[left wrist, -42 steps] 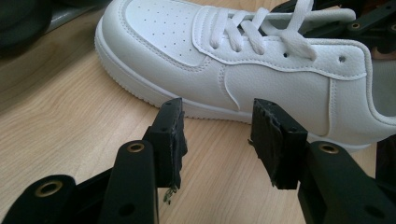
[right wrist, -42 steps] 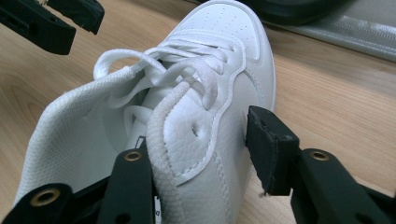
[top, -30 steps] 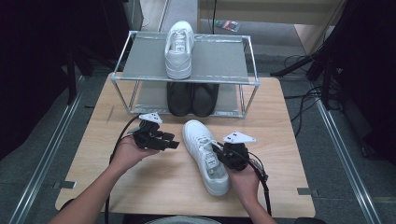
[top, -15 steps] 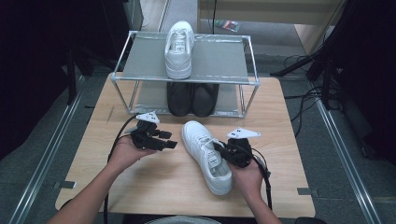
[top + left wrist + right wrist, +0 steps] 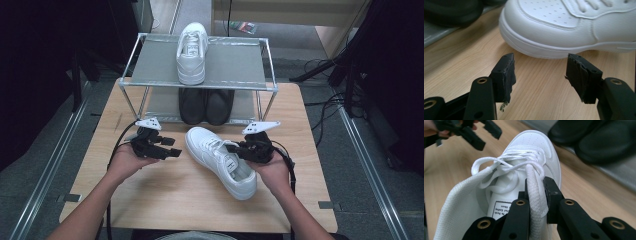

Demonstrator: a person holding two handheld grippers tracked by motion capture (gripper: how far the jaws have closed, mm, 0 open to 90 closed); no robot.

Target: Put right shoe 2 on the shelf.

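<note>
In the high view, 1 white sneaker [image 5: 220, 160] lies on the wooden tabletop [image 5: 165, 200] at the centre of the frame, toe toward the upper left, heel toward the lower right. The right gripper [image 5: 234, 148] sits at the shoe's right side, over its opening. In the right gripper view its jaws are pressed together on a white lace [image 5: 534, 192] at the lower centre of the frame, with the tongue and its printed label just below the jaws.

The left gripper [image 5: 177, 147] is left of the sneaker's toe, near it but not touching. In the left gripper view its jaws stand wide apart with bare tabletop between them; they have just been opening, and the toe fills the upper right of that frame.

Behind, at the top of the high view, a metal shoe rack [image 5: 150, 55] carries 1 more white sneaker [image 5: 192, 50] on its upper shelf and a pair of black shoes [image 5: 206, 105] underneath.
</note>
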